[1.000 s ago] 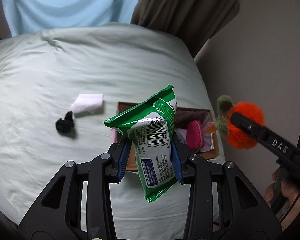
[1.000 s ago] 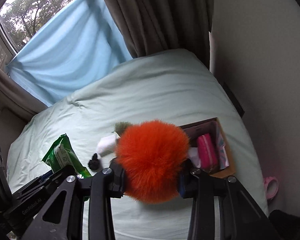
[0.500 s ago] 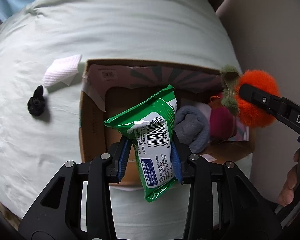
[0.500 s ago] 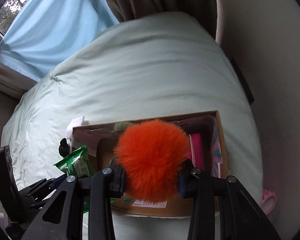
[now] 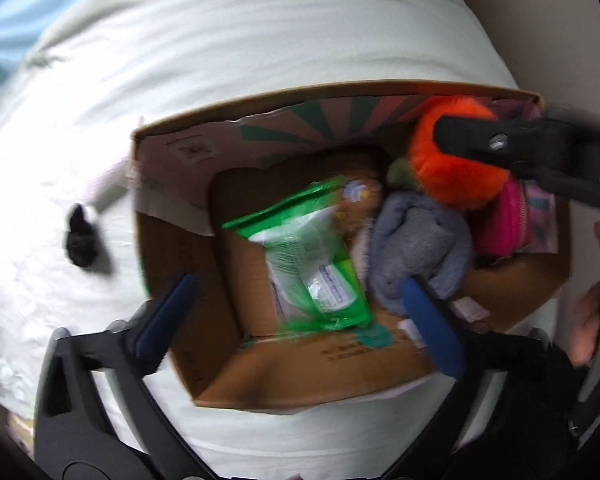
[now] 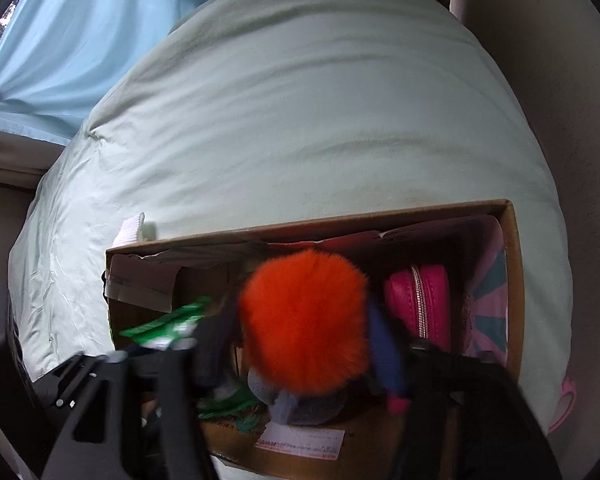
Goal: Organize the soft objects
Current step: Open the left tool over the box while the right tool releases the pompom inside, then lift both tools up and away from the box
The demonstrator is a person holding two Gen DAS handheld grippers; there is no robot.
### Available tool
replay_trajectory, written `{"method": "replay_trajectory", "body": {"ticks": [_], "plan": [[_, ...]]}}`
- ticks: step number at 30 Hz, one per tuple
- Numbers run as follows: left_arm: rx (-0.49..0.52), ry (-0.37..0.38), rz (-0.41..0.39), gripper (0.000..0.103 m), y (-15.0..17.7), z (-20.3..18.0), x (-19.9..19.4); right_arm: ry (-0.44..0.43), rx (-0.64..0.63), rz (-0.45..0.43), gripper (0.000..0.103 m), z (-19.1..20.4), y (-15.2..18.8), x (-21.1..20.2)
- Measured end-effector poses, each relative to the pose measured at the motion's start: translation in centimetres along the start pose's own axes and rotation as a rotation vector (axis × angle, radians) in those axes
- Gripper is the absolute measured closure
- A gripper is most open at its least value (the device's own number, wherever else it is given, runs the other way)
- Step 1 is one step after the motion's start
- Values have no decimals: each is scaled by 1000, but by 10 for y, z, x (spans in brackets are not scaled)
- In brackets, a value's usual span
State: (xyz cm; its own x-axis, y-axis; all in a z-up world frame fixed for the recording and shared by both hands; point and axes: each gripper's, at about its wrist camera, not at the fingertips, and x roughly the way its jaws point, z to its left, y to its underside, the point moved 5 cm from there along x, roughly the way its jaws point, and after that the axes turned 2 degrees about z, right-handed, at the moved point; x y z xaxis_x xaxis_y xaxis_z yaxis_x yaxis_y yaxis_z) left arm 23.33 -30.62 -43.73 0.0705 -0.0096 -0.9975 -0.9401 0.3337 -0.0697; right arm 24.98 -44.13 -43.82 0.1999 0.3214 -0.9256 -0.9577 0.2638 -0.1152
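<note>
**Green pack in the box, orange toy held over it**

The left gripper (image 5: pixel 296 304) hangs above the cardboard box (image 5: pixel 260 376) with its blue-padded fingers (image 5: pixel 432 320) spread wide and nothing between them. The green pack (image 5: pixel 312 260) lies inside the box on its bare floor, blurred, just beside a grey-blue cloth (image 5: pixel 420 248) to its right. A pink zip pouch (image 5: pixel 504 220) stands at the right end of the box, against a pink and teal patterned flap.

The right gripper (image 6: pixel 304 340) pinches the fluffy orange toy (image 6: pixel 304 320), one finger on each side of the fur. In the left wrist view the toy (image 5: pixel 452 164) sits over the right half of the box, above the cloth and next to the pouch, with a greenish tuft at its left edge. Whether it touches the cloth I cannot tell.

The box rests on a pale green bed (image 6: pixel 300 100). On the sheet to the left of the box lies a small black item (image 5: pixel 80 240), well apart from it; a white cloth (image 6: pixel 132 228) peeks out behind the box's far left corner. A blue curtain (image 6: pixel 80 40) hangs beyond the bed.
</note>
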Motion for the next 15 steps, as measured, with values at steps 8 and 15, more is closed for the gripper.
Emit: {"method": "replay_trajectory", "body": {"ticks": [8, 15], "plan": [[-16, 48, -30, 1, 8, 0, -20, 2, 12, -5, 0, -3, 7, -12], [1, 59, -81, 1, 13, -2, -45, 9, 8, -43, 0, 5, 16, -37]]}}
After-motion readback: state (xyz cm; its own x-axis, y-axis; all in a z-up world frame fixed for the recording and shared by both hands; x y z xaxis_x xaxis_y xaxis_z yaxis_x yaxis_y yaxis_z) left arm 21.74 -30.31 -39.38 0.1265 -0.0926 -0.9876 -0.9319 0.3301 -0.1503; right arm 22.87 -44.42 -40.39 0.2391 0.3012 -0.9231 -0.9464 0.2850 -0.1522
